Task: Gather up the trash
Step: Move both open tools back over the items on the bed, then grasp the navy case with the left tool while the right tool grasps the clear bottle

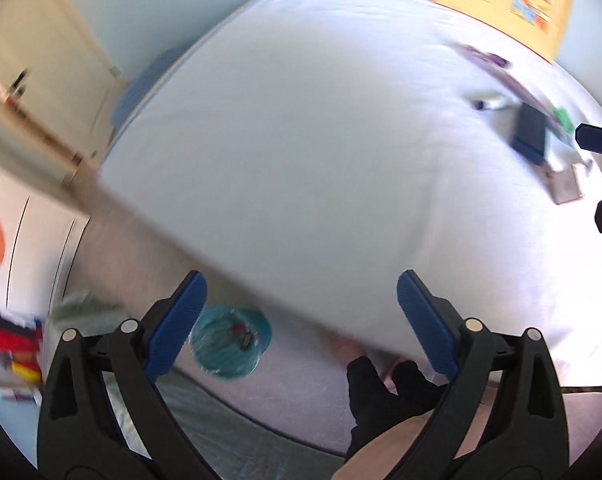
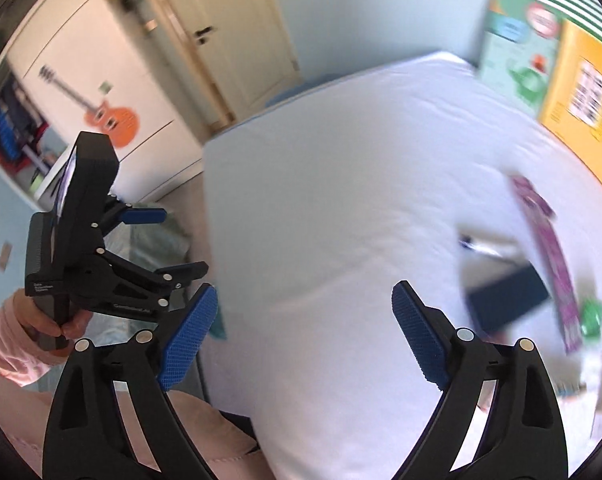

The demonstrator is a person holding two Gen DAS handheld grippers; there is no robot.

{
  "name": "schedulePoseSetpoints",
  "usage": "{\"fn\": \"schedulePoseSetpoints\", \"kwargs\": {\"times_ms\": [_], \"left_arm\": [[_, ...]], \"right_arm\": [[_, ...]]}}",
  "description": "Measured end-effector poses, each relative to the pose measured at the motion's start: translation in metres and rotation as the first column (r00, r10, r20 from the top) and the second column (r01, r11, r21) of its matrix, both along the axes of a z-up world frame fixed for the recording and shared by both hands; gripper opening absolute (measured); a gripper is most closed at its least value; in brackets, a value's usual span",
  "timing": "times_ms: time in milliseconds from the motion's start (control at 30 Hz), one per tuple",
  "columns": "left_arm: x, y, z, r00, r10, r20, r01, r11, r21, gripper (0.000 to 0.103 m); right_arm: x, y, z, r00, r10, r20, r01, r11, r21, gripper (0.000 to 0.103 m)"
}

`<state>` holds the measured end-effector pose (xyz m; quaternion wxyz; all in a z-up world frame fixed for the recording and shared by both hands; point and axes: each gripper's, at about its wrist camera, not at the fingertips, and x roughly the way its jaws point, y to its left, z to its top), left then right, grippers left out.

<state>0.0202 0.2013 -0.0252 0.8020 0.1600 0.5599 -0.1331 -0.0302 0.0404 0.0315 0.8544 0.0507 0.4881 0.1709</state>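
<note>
Both views are motion-blurred. My left gripper [image 1: 301, 300] is open and empty over the near edge of a white bed [image 1: 301, 140]. A teal-lined trash bin [image 1: 229, 344] stands on the floor below its left finger. My right gripper [image 2: 305, 316] is open and empty above the bed [image 2: 341, 200]. Trash lies on the bed's right side: a purple wrapper [image 2: 549, 248], a dark blue packet [image 2: 509, 300], a green scrap [image 2: 591, 316] and a small white piece [image 2: 481, 246]. The left view shows the purple wrapper [image 1: 497, 60] and blue packet [image 1: 531, 132] too. The left gripper appears in the right view [image 2: 173, 240].
A yellow box [image 2: 581, 96] and a green box [image 2: 513, 48] stand at the bed's far side. A white wardrobe with a guitar sticker [image 2: 109, 116] and a door [image 2: 221, 40] are at the left. My legs and black-gloved hand [image 1: 381, 392] are near the bed edge.
</note>
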Motion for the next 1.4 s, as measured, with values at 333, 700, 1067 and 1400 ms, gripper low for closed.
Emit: {"fn": "schedulePoseSetpoints", "kwargs": {"times_ms": [333, 700, 1067, 1400], "left_arm": [[-0.007, -0.111, 0.009, 0.975, -0.223, 0.014, 0.223, 0.975, -0.011, 0.095], [-0.001, -0.194, 0.0, 0.918, -0.395, 0.032, 0.395, 0.919, 0.01, 0.095], [0.016, -0.24, -0.024, 0.866, -0.5, -0.016, 0.501, 0.865, 0.033, 0.095], [0.034, -0.262, -0.043, 0.836, -0.545, -0.064, 0.547, 0.837, 0.012, 0.095]], "right_arm": [[-0.051, -0.11, -0.006, 0.961, -0.275, 0.002, 0.275, 0.961, -0.032, 0.09], [-0.08, -0.175, -0.023, 0.909, -0.416, -0.022, 0.414, 0.908, -0.07, 0.09], [-0.073, -0.199, -0.053, 0.882, -0.463, -0.082, 0.45, 0.882, -0.138, 0.09], [-0.052, -0.187, -0.068, 0.93, -0.362, -0.066, 0.339, 0.912, -0.231, 0.08]]}}
